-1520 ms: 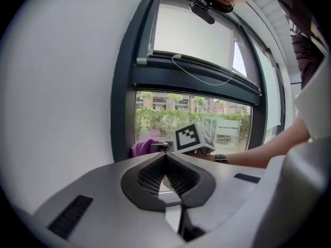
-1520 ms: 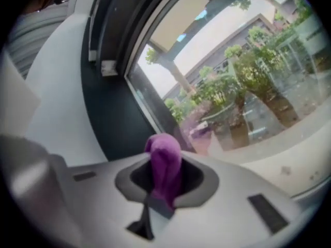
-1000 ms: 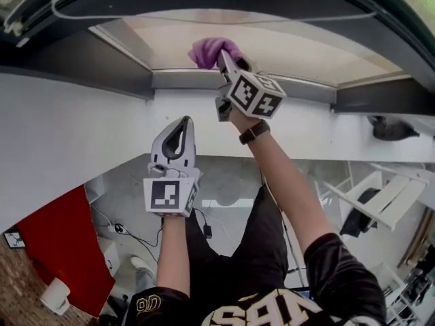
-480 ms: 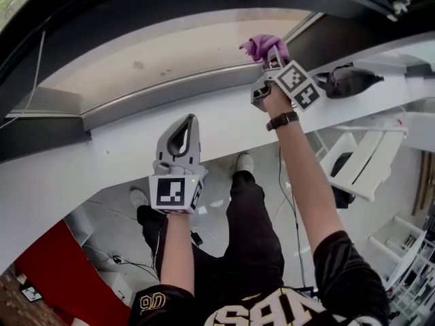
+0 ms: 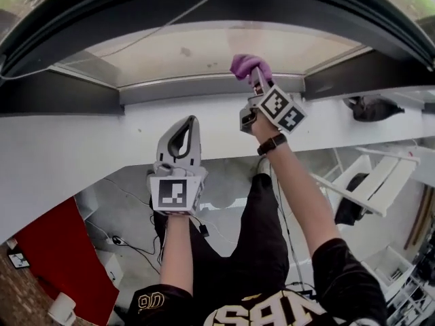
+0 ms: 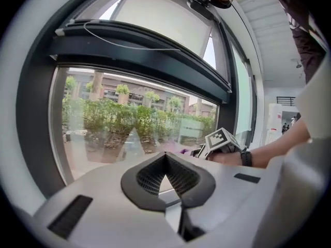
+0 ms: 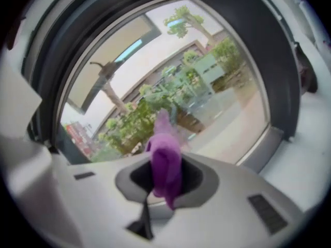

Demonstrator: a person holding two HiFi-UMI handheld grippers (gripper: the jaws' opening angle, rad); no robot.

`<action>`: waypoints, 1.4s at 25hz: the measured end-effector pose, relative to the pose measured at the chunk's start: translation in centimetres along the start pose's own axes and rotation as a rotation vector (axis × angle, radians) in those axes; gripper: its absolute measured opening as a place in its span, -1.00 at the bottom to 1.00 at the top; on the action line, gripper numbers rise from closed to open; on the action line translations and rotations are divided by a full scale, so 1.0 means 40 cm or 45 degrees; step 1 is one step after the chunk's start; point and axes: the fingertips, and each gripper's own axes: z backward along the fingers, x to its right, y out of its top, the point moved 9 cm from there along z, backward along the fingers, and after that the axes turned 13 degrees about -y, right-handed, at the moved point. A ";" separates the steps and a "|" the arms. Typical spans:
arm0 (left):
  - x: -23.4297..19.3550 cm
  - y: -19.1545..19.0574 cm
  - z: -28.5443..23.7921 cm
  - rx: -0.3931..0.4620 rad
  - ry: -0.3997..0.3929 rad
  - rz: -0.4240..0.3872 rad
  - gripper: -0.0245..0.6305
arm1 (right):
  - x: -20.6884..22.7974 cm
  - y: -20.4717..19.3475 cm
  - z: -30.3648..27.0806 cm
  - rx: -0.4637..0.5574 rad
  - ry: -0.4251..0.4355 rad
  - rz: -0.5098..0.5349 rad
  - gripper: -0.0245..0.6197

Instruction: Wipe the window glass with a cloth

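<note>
A purple cloth is pinched in my right gripper, which is shut on it and presses it against the window glass near the lower frame. In the right gripper view the cloth bulges out between the jaws of the right gripper and touches the glass. My left gripper is held lower and to the left, shut and empty, pointing at the white ledge. In the left gripper view the left gripper has its tips together, and the right gripper's marker cube shows at the glass.
A dark window frame surrounds the pane, with a thin cable running along it. A white ledge lies under the glass, with a dark object on its right. Below stand a white rack and a red panel.
My right gripper has slid the cloth rightward along the lower glass, away from the left frame post. The left gripper stays shut and empty in about the same place.
</note>
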 end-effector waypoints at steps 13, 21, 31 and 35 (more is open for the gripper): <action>-0.328 0.000 0.426 -0.086 0.358 -0.035 -0.89 | -0.828 -0.651 -0.173 -0.371 0.664 0.392 -0.68; -0.294 -0.040 0.315 -0.078 0.253 0.029 -0.89 | -0.629 -0.470 -0.199 -0.266 0.523 0.255 -0.68; 0.095 -0.115 -0.152 -0.059 -0.119 0.059 -0.89 | 0.109 0.031 -0.109 0.057 0.156 0.082 -0.68; 0.246 -0.128 -0.287 -0.077 -0.251 0.029 -0.89 | 0.359 0.200 -0.090 0.168 -0.078 -0.016 -0.68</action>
